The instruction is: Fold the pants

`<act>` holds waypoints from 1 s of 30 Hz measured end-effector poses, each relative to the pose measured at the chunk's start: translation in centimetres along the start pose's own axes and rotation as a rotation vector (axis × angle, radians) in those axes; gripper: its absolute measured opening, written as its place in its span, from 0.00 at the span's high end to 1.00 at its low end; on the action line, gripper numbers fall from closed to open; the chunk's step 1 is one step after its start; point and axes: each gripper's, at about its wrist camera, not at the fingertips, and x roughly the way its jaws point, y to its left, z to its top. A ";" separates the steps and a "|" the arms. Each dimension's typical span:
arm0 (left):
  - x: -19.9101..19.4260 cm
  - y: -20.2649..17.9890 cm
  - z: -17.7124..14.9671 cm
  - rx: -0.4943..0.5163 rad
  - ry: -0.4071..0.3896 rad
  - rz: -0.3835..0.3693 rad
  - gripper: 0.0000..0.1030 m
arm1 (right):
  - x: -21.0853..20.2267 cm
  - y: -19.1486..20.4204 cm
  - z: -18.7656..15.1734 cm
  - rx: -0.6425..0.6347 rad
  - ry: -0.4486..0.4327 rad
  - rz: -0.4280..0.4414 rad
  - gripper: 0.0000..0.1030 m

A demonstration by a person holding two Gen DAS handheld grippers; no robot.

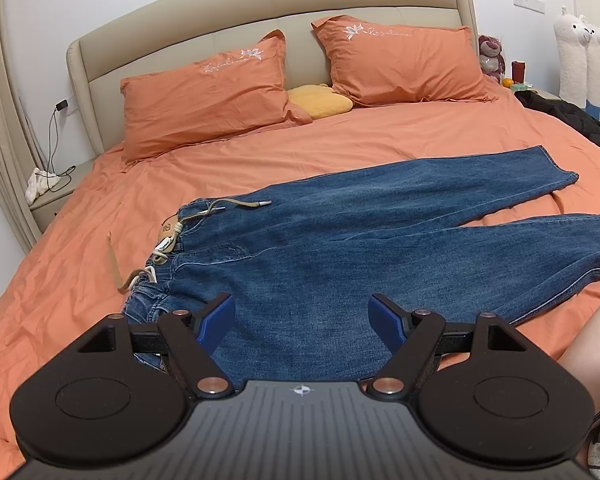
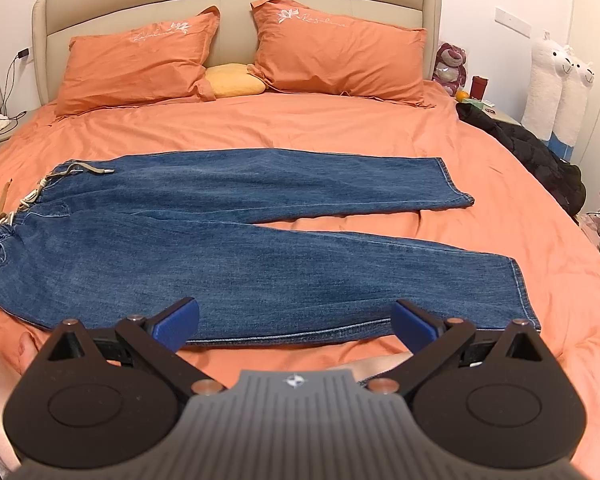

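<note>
Two open grippers hover over blue denim pants (image 2: 236, 248) spread flat on the orange bed (image 2: 340, 128): left gripper (image 1: 302, 320) near the waistband at nine o'clock, right gripper (image 2: 296, 322) near the hems at three o'clock.

Both views are bright, with soft and even indoor light, so shadows are weak and there is no strong glare. The fisheye lens bends the headboard (image 1: 260, 4) and darkens the corners. The gripper bodies close to the camera look perhaps slightly soft.
</note>
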 end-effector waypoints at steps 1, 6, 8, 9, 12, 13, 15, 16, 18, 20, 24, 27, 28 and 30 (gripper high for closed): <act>0.0 0.0 0.0 0.000 0.000 0.000 0.14 | 0.0 0.0 0.0 0.001 0.000 0.000 0.05; -0.2 -0.1 -0.1 -0.002 0.001 0.000 0.14 | -0.3 0.2 0.0 0.001 -0.002 0.015 0.05; -0.2 -0.1 -0.1 -0.002 0.002 -0.001 0.14 | -0.5 0.3 0.0 -0.002 -0.006 0.020 0.05; -0.2 0.0 -0.1 -0.003 0.002 0.000 0.14 | -0.6 0.4 0.0 -0.002 -0.008 0.023 0.05; -0.2 0.0 -0.1 -0.003 0.001 -0.001 0.14 | -0.9 0.6 0.1 -0.004 -0.012 0.033 0.05; -0.2 0.0 -0.1 -0.003 0.002 -0.001 0.14 | -1.0 0.7 0.1 -0.006 -0.014 0.036 0.05; -0.3 -0.1 -0.2 -0.004 0.000 -0.001 0.14 | -1.2 0.8 0.0 -0.008 -0.012 0.043 0.05; -0.4 -0.1 -0.3 -0.004 0.000 -0.002 0.14 | -1.2 0.8 0.0 -0.009 -0.011 0.050 0.05; -0.3 -0.1 -0.2 -0.004 0.000 -0.001 0.14 | -1.4 1.0 -0.1 -0.010 -0.007 0.058 0.05; -0.4 -0.1 -0.2 -0.005 0.000 -0.001 0.14 | -1.5 1.1 -0.1 -0.010 -0.008 0.062 0.05; -0.4 -0.1 -0.2 -0.004 0.000 -0.001 0.14 | -1.8 1.5 -0.1 -0.010 -0.015 0.073 0.05; -0.4 0.0 -0.2 -0.005 0.000 -0.001 0.14 | -2.0 1.8 0.0 -0.015 -0.018 0.083 0.05; -0.4 -0.1 -0.3 -0.005 0.000 -0.002 0.14 | -2.1 1.9 -0.1 -0.017 -0.019 0.086 0.05; -0.6 -0.1 -0.3 -0.003 -0.003 -0.005 0.14 | -2.4 2.2 -0.1 -0.021 -0.023 0.093 0.05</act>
